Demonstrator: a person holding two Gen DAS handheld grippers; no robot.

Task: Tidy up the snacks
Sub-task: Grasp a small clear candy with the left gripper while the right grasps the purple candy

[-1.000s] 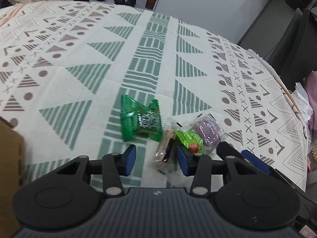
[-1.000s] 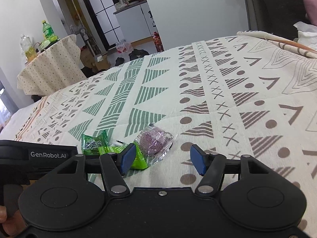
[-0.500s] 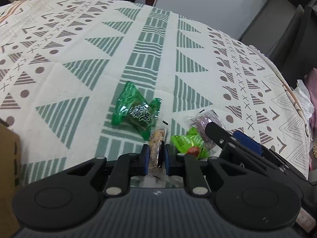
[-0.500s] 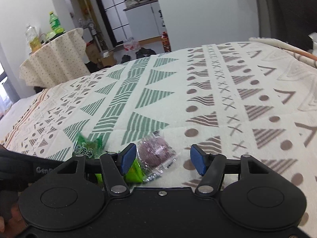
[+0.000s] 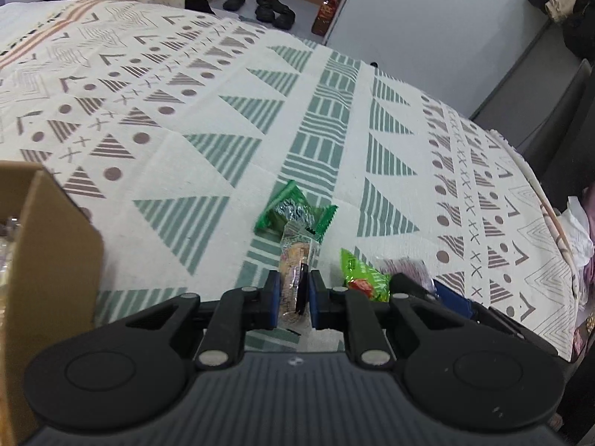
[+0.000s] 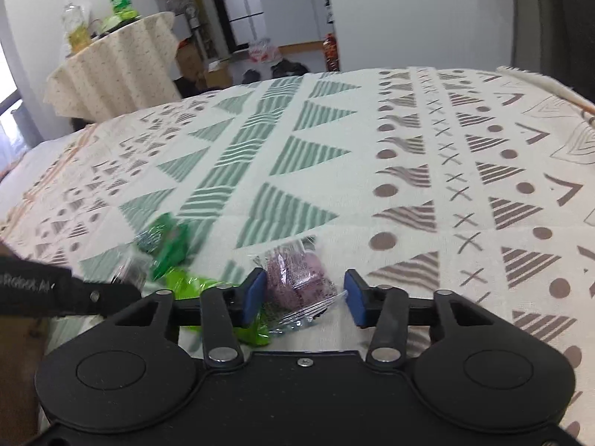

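Right wrist view blurs your dark green snack (image 6: pixel 163 239) at ten o'clock, and the cardboard box (image 5: pixel 44 260) is cropped at nine in the left view. Your left gripper (image 5: pixel 292 293) is clamped on the clear biscuit packet (image 5: pixel 293 260), above the patterned cloth (image 5: pixel 223 148). Your right gripper (image 6: pixel 303 295) is spread wide around the purple snack (image 6: pixel 297 278) lying on the cloth, pads apparently clear of it.

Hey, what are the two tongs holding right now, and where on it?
The left tongs pinch the clear-wrapped snack bar at its near end. The right tongs are open around the purple snack packet, holding nothing.
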